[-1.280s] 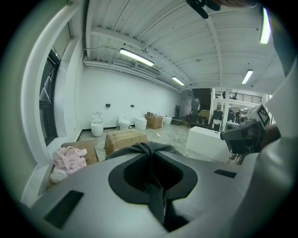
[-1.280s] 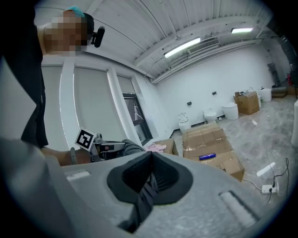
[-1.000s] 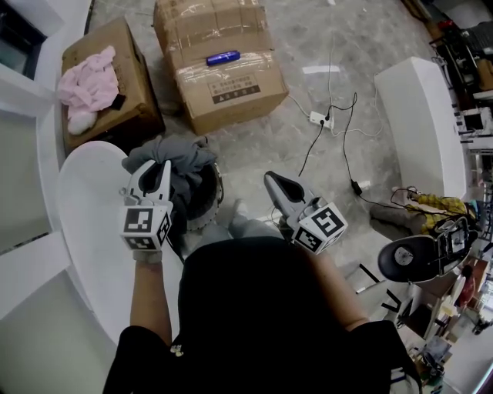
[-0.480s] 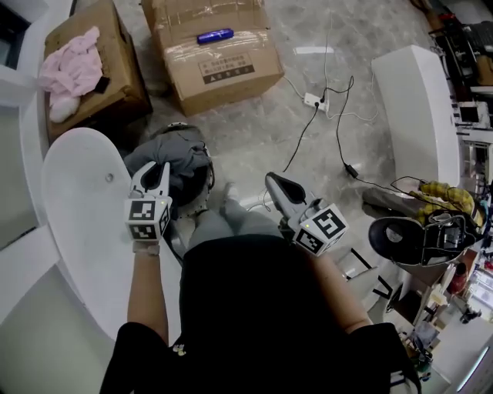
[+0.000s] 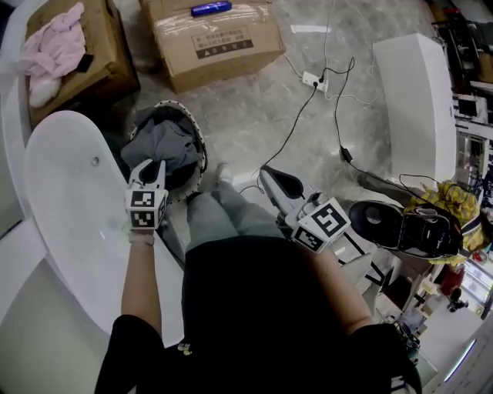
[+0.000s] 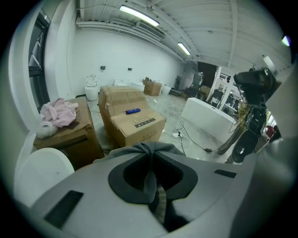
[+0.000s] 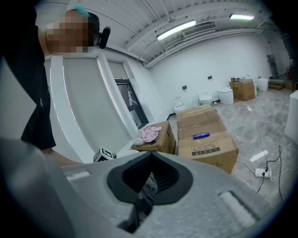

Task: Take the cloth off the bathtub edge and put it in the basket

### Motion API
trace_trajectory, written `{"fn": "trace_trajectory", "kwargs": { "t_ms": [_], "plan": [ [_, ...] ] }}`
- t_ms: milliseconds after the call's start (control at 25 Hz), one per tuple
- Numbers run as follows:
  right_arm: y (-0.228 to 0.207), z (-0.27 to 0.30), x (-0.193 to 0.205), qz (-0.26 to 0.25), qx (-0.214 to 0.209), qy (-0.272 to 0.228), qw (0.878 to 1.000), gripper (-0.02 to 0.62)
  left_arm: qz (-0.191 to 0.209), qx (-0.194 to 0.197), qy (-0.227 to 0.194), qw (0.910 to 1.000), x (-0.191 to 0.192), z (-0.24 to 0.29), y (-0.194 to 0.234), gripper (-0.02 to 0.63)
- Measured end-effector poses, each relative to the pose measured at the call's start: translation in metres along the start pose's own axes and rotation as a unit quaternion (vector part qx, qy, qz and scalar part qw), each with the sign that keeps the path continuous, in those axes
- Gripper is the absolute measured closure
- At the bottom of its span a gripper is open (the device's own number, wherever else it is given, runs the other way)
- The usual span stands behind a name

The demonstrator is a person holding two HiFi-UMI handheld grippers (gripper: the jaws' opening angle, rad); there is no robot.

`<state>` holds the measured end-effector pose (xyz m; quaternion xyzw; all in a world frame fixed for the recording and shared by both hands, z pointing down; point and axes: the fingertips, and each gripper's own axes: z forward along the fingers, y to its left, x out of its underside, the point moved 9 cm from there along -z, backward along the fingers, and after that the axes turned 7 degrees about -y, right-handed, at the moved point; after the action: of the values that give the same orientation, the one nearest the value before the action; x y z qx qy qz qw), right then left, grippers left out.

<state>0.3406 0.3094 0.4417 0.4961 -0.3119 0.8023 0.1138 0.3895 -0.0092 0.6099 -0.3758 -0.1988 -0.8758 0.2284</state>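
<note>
Left gripper (image 5: pixel 153 166) tight on the grey cloth (image 5: pixel 165 145) over the basket (image 5: pixel 202 151); right gripper (image 5: pixel 270 176) jaws together, seemingly empty

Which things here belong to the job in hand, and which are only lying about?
Job in hand:
crumpled grey cloth; round dark basket; white oval bathtub; left tool, shut on that cloth.

Lying about:
two brown cardboard boxes; pink fluffy cloth; blue cylinder; white power strip.

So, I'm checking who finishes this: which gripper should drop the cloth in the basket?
Left. The left gripper pinches the cloth at the basket; the right gripper is shut, off to the side.
</note>
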Motion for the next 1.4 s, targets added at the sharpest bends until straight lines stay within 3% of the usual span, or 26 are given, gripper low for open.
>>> {"fn": "trace_trajectory", "kwargs": {
  "t_ms": [640, 840, 1080, 1240, 1400],
  "plan": [
    [-0.015, 0.022, 0.055, 0.005, -0.006, 0.057, 0.998, 0.600, -0.043, -0.005, 0.089, 0.9950, 0.140, 0.091, 0.035, 0.565],
    [-0.019, 0.036, 0.065, 0.005, -0.013, 0.074, 0.997, 0.600, -0.053, -0.004, 0.113, 0.9922, 0.167, 0.114, 0.044, 0.564],
    [-0.019, 0.052, 0.073, 0.005, -0.023, 0.088, 0.996, 0.600, -0.079, -0.033, 0.159, 0.9835, 0.203, 0.134, 0.058, 0.558],
    [-0.013, 0.061, 0.071, 0.005, -0.028, 0.091, 0.995, 0.600, -0.103, -0.043, 0.153, 0.9818, 0.211, 0.131, 0.062, 0.552],
    [-0.010, 0.067, 0.074, 0.006, -0.032, 0.094, 0.995, 0.600, -0.101, -0.031, 0.160, 0.9814, 0.214, 0.136, 0.060, 0.477]
  ]
}}
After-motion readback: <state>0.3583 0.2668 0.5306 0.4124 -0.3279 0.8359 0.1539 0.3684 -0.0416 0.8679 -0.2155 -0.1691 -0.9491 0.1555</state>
